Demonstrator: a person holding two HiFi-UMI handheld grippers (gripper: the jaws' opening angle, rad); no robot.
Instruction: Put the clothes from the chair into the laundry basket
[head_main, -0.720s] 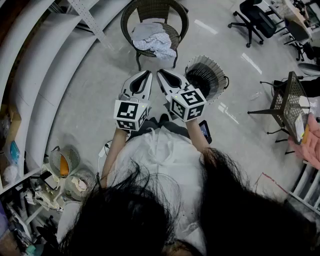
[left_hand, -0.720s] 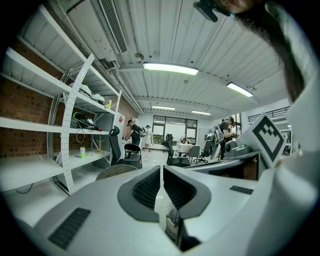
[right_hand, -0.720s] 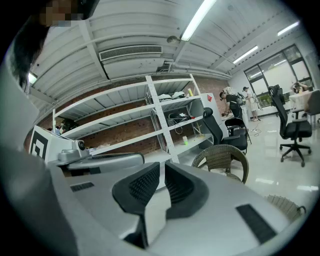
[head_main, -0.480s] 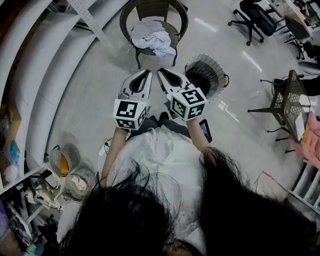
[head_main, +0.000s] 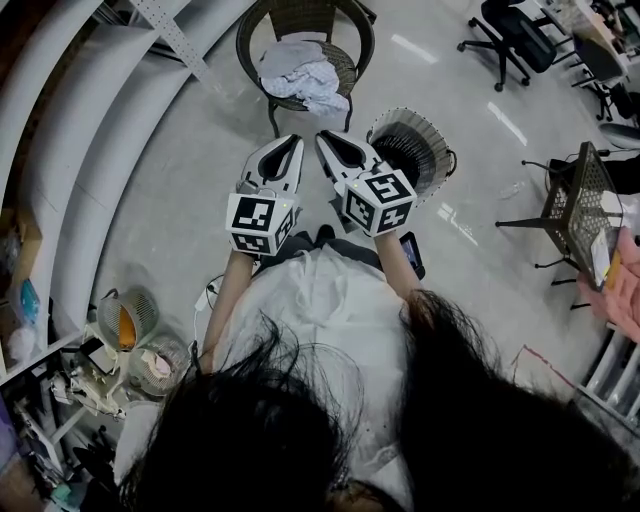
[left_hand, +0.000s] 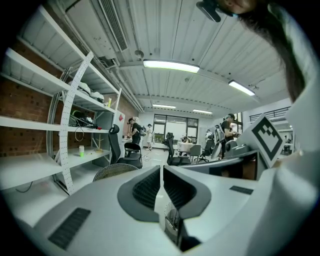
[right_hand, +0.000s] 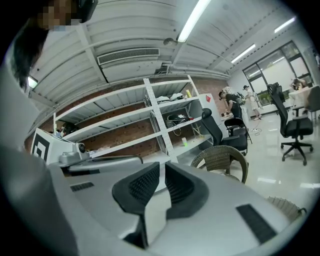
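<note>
On chair (head_main: 300, 15) seat: clothes (head_main: 300, 75), pale crumpled heap. Right of chair, near it: laundry basket (head_main: 437, 152), upright on floor. Nearer person than chair, apart from it: left gripper (head_main: 290, 141) and right gripper (head_main: 325, 138) side by side, tips toward chair, both jaw pairs closed, holding nothing.

- The left claw (head_main: 284, 145), at the upper centre of the head view, has a white tapered shell with dark ribbed pads inside.
- The right claw (head_main: 330, 140) beside it has the same white shell and dark pads.
- Each carries a white cube with black square markers: the left cube (head_main: 262, 223) and the right cube (head_main: 380, 203).
- The person wears a white top (head_main: 320, 310) and dark trousers (head_main: 305, 250).
- Long dark hair (head_main: 300, 430) fills the bottom of the frame.
</note>
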